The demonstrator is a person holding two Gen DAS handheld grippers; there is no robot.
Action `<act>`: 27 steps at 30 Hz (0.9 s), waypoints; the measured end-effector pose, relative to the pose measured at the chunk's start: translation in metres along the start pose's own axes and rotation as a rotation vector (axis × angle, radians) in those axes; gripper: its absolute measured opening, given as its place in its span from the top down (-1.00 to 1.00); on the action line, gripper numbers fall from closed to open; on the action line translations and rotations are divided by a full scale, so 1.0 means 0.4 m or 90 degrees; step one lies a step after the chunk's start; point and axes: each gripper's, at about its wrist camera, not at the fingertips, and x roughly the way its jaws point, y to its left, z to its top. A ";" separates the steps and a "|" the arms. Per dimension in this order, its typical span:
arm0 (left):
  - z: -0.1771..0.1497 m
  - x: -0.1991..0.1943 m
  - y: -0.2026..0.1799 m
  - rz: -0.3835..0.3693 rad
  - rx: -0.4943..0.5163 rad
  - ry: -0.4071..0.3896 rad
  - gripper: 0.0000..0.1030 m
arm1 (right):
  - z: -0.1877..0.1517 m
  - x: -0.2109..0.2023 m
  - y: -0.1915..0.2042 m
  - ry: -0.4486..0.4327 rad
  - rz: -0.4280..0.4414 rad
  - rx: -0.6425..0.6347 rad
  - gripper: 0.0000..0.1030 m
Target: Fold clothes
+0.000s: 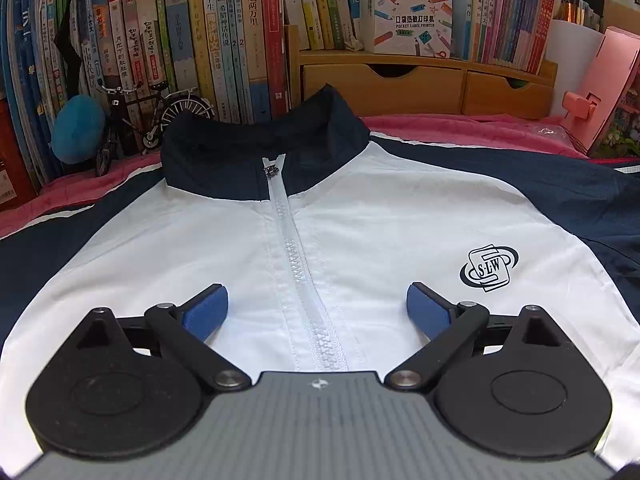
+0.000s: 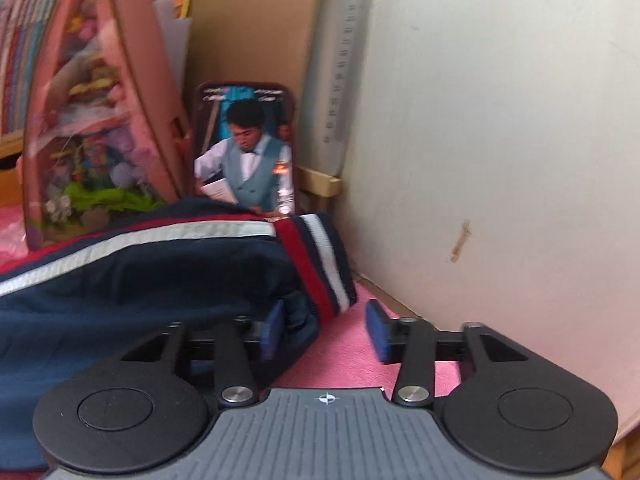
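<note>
A white jacket (image 1: pixel 380 216) with a navy collar (image 1: pixel 248 148), navy sleeves and a closed zipper (image 1: pixel 298 264) lies face up on a pink cloth (image 1: pixel 460 128). My left gripper (image 1: pixel 317 312) hovers open over its chest, the zipper running between the fingers and an S·L·W logo (image 1: pixel 489 268) to the right. In the right wrist view the navy sleeve (image 2: pixel 140 280) ends in a red, white and navy cuff (image 2: pixel 320 264). My right gripper (image 2: pixel 325 330) is open, the sleeve's end by the left pad (image 2: pixel 272 332). The right pad (image 2: pixel 378 328) is over the bare pink cloth (image 2: pixel 344 360).
Behind the jacket stand rows of books (image 1: pixel 224 40), a model bicycle (image 1: pixel 152 116), a blue plush ball (image 1: pixel 78 128), wooden drawers (image 1: pixel 420 88) and a printer box (image 1: pixel 406 20). A pink house-shaped box (image 2: pixel 100 120), a picture card (image 2: pixel 246 152) and a pale board (image 2: pixel 500 160) crowd the sleeve's end.
</note>
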 end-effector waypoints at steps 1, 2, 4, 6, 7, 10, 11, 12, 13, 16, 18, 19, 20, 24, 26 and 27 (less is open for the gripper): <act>0.000 0.000 0.000 0.000 0.000 0.000 -0.90 | 0.001 -0.014 -0.006 -0.002 -0.005 0.010 -0.13; 0.001 0.000 0.001 0.000 0.000 0.000 -0.91 | 0.003 -0.032 -0.012 -0.007 -0.008 0.017 -0.16; 0.001 0.000 0.000 -0.001 -0.001 0.001 -0.91 | 0.007 -0.079 -0.014 -0.018 0.007 0.023 -0.21; 0.001 0.000 0.001 -0.001 -0.001 0.001 -0.92 | 0.013 -0.130 -0.012 -0.030 0.038 0.027 -0.36; 0.001 0.000 0.002 -0.001 -0.001 0.001 -0.92 | 0.012 -0.155 -0.003 -0.029 0.078 0.028 -0.37; 0.003 0.000 0.003 -0.002 -0.001 0.002 -0.94 | 0.001 -0.234 0.052 -0.016 0.232 0.009 -0.41; 0.003 0.000 0.003 -0.003 -0.001 0.001 -0.94 | -0.005 -0.263 0.090 -0.015 0.289 -0.013 -0.46; 0.003 -0.003 0.003 -0.006 -0.001 0.000 -0.93 | -0.016 -0.299 0.127 -0.018 0.337 -0.041 -0.55; 0.002 -0.017 0.005 -0.013 -0.003 0.001 -0.91 | -0.027 -0.336 0.165 -0.021 0.384 -0.069 -0.60; -0.007 -0.074 0.014 -0.043 -0.023 -0.002 -0.82 | -0.072 -0.479 0.233 -0.074 0.474 -0.162 -0.71; -0.033 -0.158 0.037 -0.089 -0.047 -0.028 -0.83 | -0.103 -0.575 0.277 -0.110 0.532 -0.225 -0.91; -0.055 -0.204 0.048 -0.094 -0.047 -0.043 -0.83 | -0.117 -0.617 0.284 -0.136 0.547 -0.254 -0.91; -0.078 -0.250 0.059 -0.098 -0.046 -0.057 -0.85 | -0.131 -0.666 0.284 -0.163 0.559 -0.286 -0.91; -0.188 -0.404 0.114 -0.082 -0.037 -0.100 -0.90 | -0.179 -0.847 0.241 -0.283 0.572 -0.398 -1.00; -0.245 -0.455 0.141 -0.068 -0.041 -0.102 -0.90 | -0.191 -0.917 0.193 -0.321 0.561 -0.450 -1.00; -0.266 -0.469 0.149 -0.059 -0.048 -0.095 -0.90 | -0.197 -0.952 0.169 -0.340 0.556 -0.476 -1.00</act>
